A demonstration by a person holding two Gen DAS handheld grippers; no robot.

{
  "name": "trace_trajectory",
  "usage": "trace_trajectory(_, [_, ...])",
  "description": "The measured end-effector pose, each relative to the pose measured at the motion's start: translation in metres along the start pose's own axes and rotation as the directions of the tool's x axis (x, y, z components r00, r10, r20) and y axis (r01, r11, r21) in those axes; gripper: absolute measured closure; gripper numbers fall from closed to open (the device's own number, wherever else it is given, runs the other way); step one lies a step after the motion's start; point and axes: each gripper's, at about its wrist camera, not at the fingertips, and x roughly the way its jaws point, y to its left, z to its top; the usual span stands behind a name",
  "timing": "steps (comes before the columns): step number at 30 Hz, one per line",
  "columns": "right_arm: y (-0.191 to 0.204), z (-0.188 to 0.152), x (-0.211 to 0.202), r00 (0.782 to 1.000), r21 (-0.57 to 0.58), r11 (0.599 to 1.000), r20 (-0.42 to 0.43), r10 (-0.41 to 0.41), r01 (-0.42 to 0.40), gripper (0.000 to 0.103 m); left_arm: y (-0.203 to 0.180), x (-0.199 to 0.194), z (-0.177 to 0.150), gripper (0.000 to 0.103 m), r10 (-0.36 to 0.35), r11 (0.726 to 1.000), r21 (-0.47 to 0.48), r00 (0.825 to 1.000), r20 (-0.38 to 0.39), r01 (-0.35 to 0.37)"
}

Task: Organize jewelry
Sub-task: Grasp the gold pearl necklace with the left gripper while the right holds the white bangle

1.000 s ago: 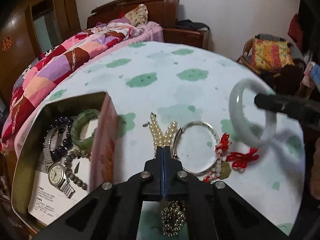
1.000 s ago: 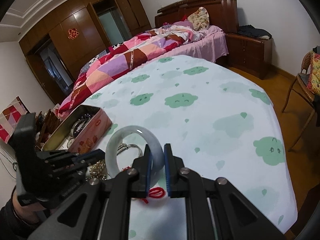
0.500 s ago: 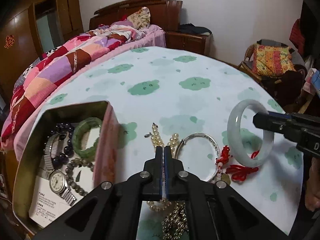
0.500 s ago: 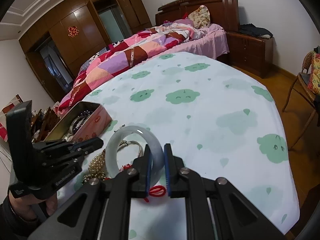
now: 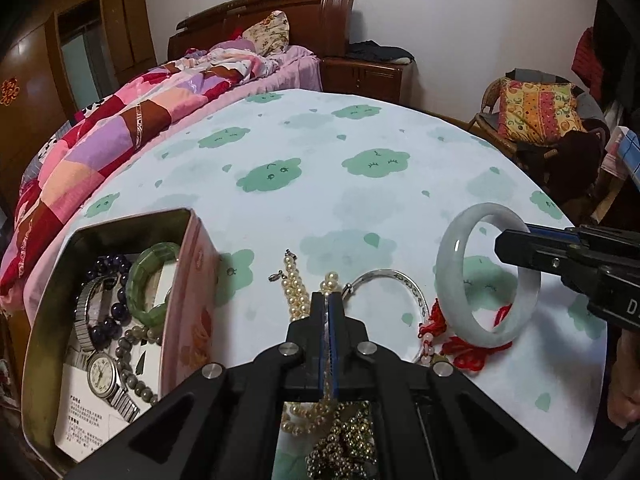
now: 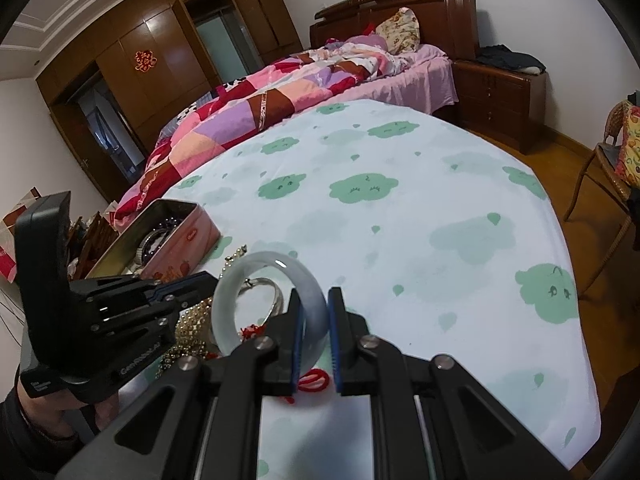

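Left tongs are pinched shut on a silver bangle over the pearl strand. Right tongs grip a pale jade bangle, held upright above the counter. Further left, the tin holds watches, a green bracelet and dark beads.

Black tool, blue pads, silver screws
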Motion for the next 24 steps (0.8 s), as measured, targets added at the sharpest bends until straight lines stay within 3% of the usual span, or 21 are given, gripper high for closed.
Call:
trace_trajectory(11, [-0.002, 0.000, 0.002, 1.000, 0.006, 1.000, 0.000, -0.003, 0.003, 0.089, -0.003, 0.003, 0.003, 0.099, 0.014, 1.000, 0.013, 1.000, -0.012, -0.014])
trace_trajectory(13, [-0.003, -0.001, 0.003, 1.000, 0.006, 1.000, -0.001, -0.002, 0.002, 0.089, -0.003, 0.002, 0.003, 0.085, 0.016, 1.000, 0.010, 1.000, -0.010, -0.016])
trace_trajectory(15, [-0.003, -0.001, 0.003, 1.000, 0.006, 1.000, -0.001, -0.002, 0.002, 0.089, -0.002, -0.001, 0.003, 0.044, 0.030, 1.000, 0.001, 0.999, 0.012, -0.030])
trace_trajectory(16, [-0.003, -0.001, 0.003, 1.000, 0.007, 1.000, -0.001, -0.002, 0.002, 0.089, -0.001, -0.004, 0.002, 0.039, 0.035, 0.999, -0.002, 0.999, 0.028, -0.035])
trace_trajectory(18, [-0.002, -0.001, 0.003, 1.000, 0.007, 1.000, -0.001, -0.003, 0.003, 0.089, -0.001, -0.007, 0.003, 0.039, -0.002, 1.000, 0.004, 0.998, 0.055, 0.002])
trace_trajectory(24, [-0.003, -0.001, 0.003, 1.000, 0.007, 1.000, 0.000, -0.002, 0.002, 0.088, 0.001, 0.004, 0.004, 0.041, 0.007, 1.000, 0.010, 1.000, 0.025, -0.007])
